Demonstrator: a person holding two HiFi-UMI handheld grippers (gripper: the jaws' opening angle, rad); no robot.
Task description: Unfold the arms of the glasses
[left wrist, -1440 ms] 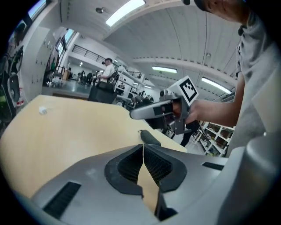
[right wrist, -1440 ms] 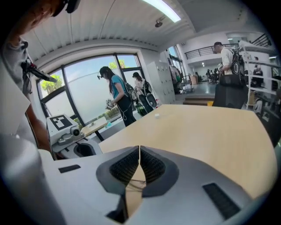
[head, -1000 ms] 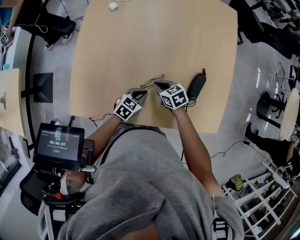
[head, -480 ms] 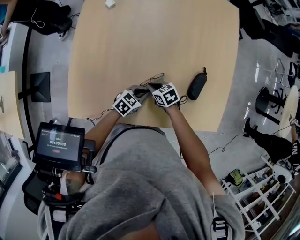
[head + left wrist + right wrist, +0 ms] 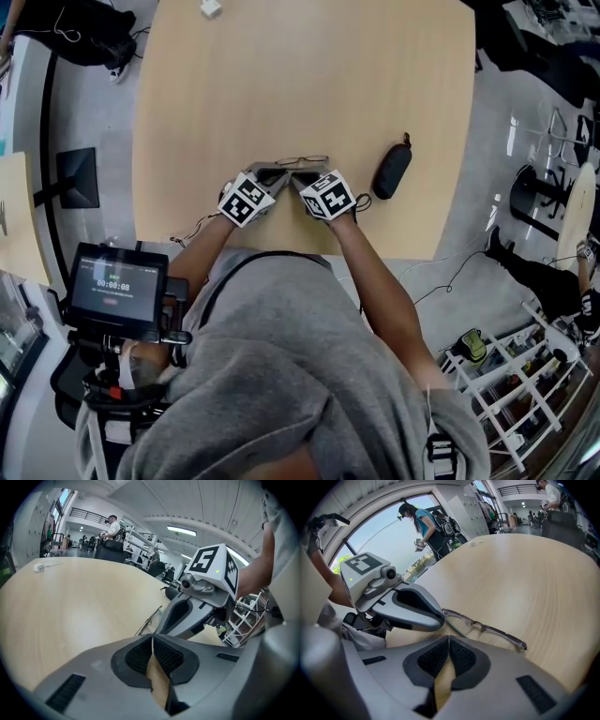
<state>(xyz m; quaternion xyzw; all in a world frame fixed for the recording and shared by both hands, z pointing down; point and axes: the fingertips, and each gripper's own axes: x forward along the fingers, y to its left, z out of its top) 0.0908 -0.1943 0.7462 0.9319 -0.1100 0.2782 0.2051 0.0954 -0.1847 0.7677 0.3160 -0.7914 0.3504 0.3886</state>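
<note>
While shut, right gripper (image 5: 449, 641) beside glasses (image 5: 485, 628).

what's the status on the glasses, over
Left gripper and right gripper both shut, tips close together. Glasses flat on the table just ahead, apparently ungripped. Black case off to the side, clear.
</note>
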